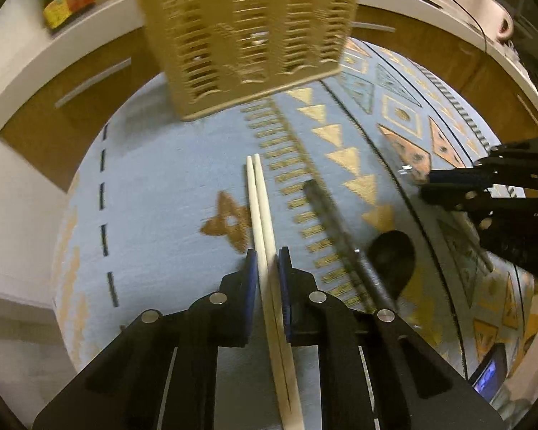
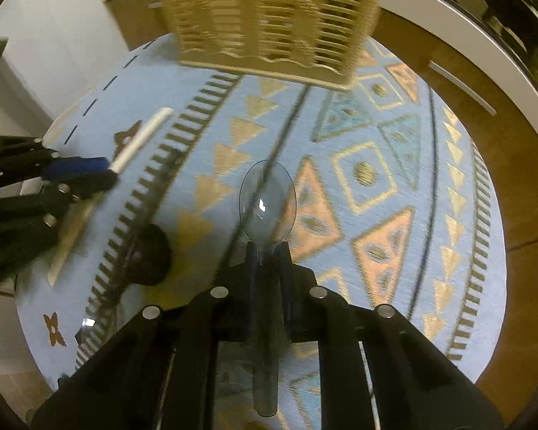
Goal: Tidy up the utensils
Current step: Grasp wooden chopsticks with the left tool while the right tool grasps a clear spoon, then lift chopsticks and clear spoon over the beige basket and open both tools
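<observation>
The basket [image 1: 247, 36] is smeared by motion blur in both views, and its top runs off the upper edge, so its contents cannot be made out. The chopsticks [image 1: 265, 236] leave the left wrist view at the bottom edge. The right tool [image 1: 484, 190] is cut off at that view's right side. The dark ladle [image 1: 391, 254] on the desk [image 1: 168, 186] is blurred, its handle partly hidden.

Utensils and the caddy, as they sit

Pair of pale chopsticks [image 1: 261, 215] side by side, tips pointing far toward the slatted tan utensil basket [image 1: 247, 32] standing upright at the far edge of the blue patterned cloth. A clear plastic spoon [image 2: 268, 200] has its bowl aimed the same way. A black ladle [image 1: 391, 251] lies flat, near right of the chopsticks, handle angled far-left.
</observation>
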`<action>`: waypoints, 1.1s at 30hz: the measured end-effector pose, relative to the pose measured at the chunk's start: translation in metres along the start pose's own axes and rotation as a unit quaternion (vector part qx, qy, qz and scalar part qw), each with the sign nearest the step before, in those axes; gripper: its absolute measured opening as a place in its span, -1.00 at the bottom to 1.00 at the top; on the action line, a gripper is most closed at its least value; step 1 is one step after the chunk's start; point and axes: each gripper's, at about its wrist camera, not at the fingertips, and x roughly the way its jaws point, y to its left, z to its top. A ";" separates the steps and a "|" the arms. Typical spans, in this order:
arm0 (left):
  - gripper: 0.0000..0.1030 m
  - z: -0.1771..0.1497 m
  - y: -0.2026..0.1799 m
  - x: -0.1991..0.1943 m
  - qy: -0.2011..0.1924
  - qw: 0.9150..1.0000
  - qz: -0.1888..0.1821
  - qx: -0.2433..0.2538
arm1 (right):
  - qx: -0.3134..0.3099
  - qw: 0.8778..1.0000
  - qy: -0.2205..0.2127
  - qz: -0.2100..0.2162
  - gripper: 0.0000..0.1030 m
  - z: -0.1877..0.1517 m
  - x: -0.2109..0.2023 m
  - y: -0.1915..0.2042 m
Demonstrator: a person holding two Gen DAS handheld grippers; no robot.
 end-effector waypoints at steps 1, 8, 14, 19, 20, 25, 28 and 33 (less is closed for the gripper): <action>-0.80 -0.001 0.004 0.000 0.001 1.000 0.000 -0.004 | 0.005 1.000 0.003 -0.001 -0.80 0.000 0.000 -0.004; -0.73 -0.002 0.018 0.000 0.018 1.000 -0.013 -0.005 | 0.000 1.000 0.028 0.003 -0.78 -0.003 -0.003 -0.017; -0.49 0.004 0.002 0.006 0.046 0.998 -0.003 0.044 | -0.009 0.998 0.058 0.006 -0.78 0.003 0.001 -0.014; -0.80 0.008 -0.009 0.007 0.055 0.995 0.042 0.071 | -0.011 0.997 0.077 0.005 -0.80 0.014 0.007 -0.008; -0.80 0.007 -0.011 0.005 0.046 0.995 0.060 0.068 | -0.014 0.997 0.074 0.006 -0.80 0.014 0.007 -0.006; -0.81 0.012 -0.011 -0.034 -0.043 0.998 0.021 0.035 | -0.008 0.999 0.023 0.034 -0.81 0.014 -0.017 -0.009; -0.81 0.026 -0.007 -0.078 -0.123 0.992 0.000 0.019 | -0.009 0.998 -0.030 0.049 -0.81 0.025 -0.050 -0.011; -0.81 0.052 0.004 -0.144 -0.250 0.968 -0.027 -0.020 | -0.016 0.988 -0.144 0.059 -0.81 0.051 -0.113 -0.010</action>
